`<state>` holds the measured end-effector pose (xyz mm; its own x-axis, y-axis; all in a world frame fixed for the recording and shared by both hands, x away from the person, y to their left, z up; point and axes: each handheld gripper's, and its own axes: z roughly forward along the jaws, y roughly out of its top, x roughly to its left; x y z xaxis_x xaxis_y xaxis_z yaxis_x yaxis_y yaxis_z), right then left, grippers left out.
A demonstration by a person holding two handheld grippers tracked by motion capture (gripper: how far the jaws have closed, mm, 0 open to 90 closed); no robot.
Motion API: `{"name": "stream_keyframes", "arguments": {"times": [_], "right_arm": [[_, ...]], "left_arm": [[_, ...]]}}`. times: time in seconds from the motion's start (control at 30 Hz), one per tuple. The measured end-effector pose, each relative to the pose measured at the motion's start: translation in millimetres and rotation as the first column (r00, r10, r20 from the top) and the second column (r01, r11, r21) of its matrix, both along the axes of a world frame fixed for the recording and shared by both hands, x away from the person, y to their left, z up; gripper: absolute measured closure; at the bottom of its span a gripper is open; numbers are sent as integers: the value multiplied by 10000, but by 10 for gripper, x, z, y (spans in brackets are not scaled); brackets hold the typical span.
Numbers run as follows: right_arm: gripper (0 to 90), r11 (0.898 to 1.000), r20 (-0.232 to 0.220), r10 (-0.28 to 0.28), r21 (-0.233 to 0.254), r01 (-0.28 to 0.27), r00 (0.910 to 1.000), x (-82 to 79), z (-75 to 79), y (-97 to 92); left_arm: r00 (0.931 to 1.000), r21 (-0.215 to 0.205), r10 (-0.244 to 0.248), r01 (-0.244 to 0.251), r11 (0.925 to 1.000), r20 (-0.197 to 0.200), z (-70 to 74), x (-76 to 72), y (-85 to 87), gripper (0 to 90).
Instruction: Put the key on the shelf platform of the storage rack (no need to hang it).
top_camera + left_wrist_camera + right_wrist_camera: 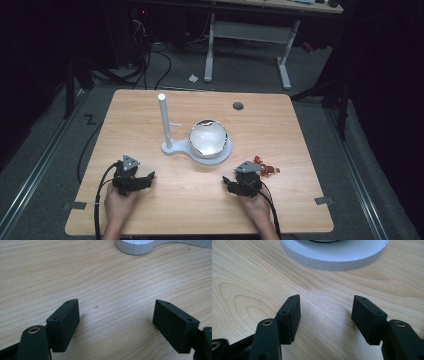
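A white stand point(175, 147) sits mid-table, with an upright post point(164, 120) at its left and a shiny metal bowl point(207, 137) on its round base. My left gripper point(145, 179) rests on the wood near the front left, jaws wide apart with bare table between them point(115, 307); the stand's edge point(135, 246) lies ahead of it. My right gripper point(227, 182) rests at the front right, its jaws also apart and holding nothing point(325, 303), pointing at the ribbed round base point(332, 255) a short way off.
Small red scraps point(265, 167) lie just right of the right gripper. A dark round hole point(238, 105) marks the wooden table point(285, 135) at the far side. A desk frame and cables stand on the floor beyond.
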<state>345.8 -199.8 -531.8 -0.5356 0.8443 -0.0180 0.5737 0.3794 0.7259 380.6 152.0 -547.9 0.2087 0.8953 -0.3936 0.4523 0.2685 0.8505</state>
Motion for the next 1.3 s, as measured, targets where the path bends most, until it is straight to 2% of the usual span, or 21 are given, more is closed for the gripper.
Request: {"name": "stream_keyframes", "arguments": {"times": [1.3], "right_arm": [[415, 9999, -102, -96, -103, 95, 9999, 3, 16, 6]], "left_arm": [[10000, -17, 85, -85, 10000, -2, 0, 9, 5, 221]]}}
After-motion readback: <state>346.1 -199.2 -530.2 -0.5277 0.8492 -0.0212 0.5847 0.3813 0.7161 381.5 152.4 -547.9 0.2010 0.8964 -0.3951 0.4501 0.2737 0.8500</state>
